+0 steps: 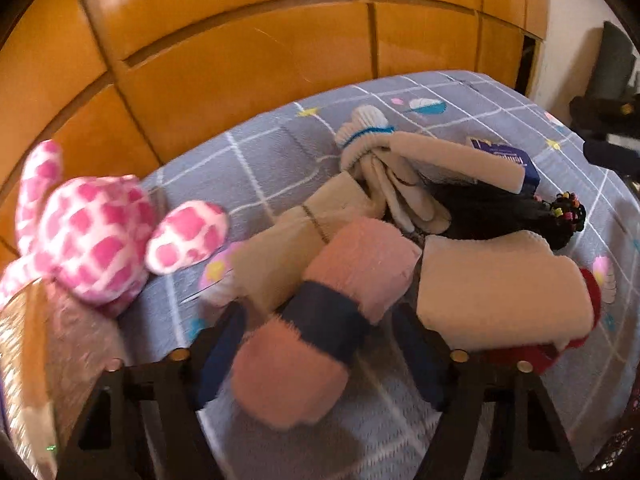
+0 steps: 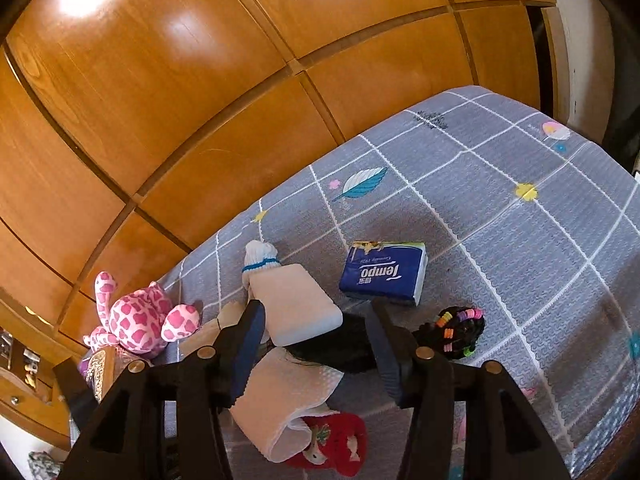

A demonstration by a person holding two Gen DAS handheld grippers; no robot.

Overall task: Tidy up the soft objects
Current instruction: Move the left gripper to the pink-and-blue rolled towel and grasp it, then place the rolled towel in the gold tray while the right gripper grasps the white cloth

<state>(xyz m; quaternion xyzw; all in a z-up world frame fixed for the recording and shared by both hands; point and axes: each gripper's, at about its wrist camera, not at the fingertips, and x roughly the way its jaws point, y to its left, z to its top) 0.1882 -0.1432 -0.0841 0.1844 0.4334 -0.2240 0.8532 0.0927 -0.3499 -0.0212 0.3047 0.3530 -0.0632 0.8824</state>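
In the left wrist view a fuzzy pink sock with a navy band (image 1: 328, 312) lies lengthwise between the fingers of my left gripper (image 1: 318, 314). The jaws stand apart, with a gap showing beside the right finger. A cream towel (image 1: 504, 292) lies to the right of it and beige cloths (image 1: 280, 256) behind it. My right gripper (image 2: 314, 306) is open over the pile, its fingers on either side of a folded beige cloth (image 2: 300, 304) and a black fuzzy piece (image 2: 340, 344). A white waffle cloth (image 2: 288, 392) and a red sock (image 2: 336, 444) lie below them.
All of it rests on a grey checked bedsheet (image 2: 520, 240) against orange wooden panels (image 2: 200, 100). A pink spotted plush toy (image 2: 136, 320) sits at the left edge. Further back lie a blue tissue pack (image 2: 384, 272), black hair ties with coloured beads (image 2: 460, 328), and a white sock with a blue stripe (image 2: 260, 258).
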